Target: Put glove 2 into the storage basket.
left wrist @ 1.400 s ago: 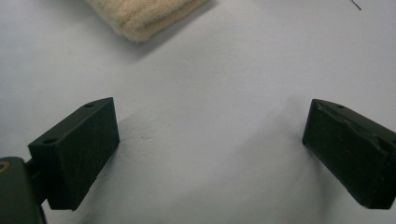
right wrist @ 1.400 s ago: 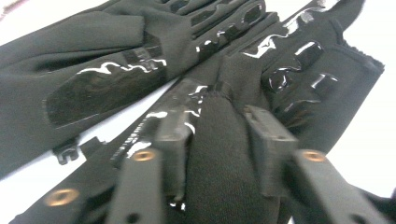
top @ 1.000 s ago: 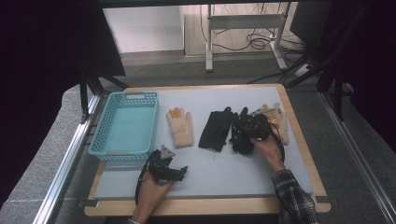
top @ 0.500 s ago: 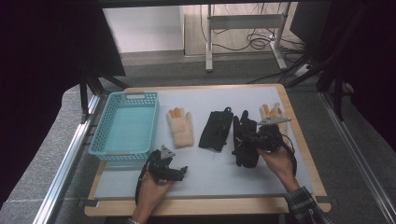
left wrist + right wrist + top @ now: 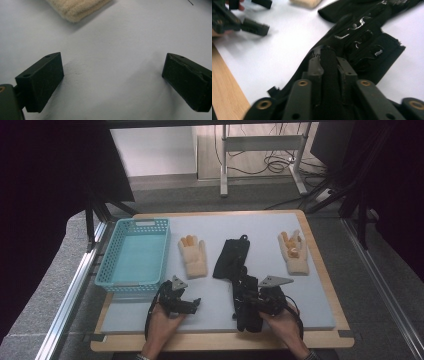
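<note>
On a pale blue mat [image 5: 260,227] laid over a wooden table [image 5: 327,285], a person's right hand [image 5: 282,322] holds the right gripper [image 5: 239,285] near the front edge, its jaws pinching a strip of a black glove [image 5: 328,65]; the jaws have just been opening a little, yet the fabric sits between them, the pads pressing on it in the right gripper view; the rest of that glove trails under the gripper towards the table's front edge; a second black glove [image 5: 231,257] lies flat just beyond it, towards the middle of the mat, the two touching or overlapping; to the left, the left gripper [image 5: 192,305] rests low on the mat in the left hand [image 5: 162,325], its jaws standing wide apart with nothing but bare mat between them; a cream glove [image 5: 193,256] lies just beyond it, beside a turquoise basket [image 5: 112,267] at the mat's left side; another cream glove [image 5: 294,252] lies well apart at the right edge, fingers pointing away from the person.
</note>
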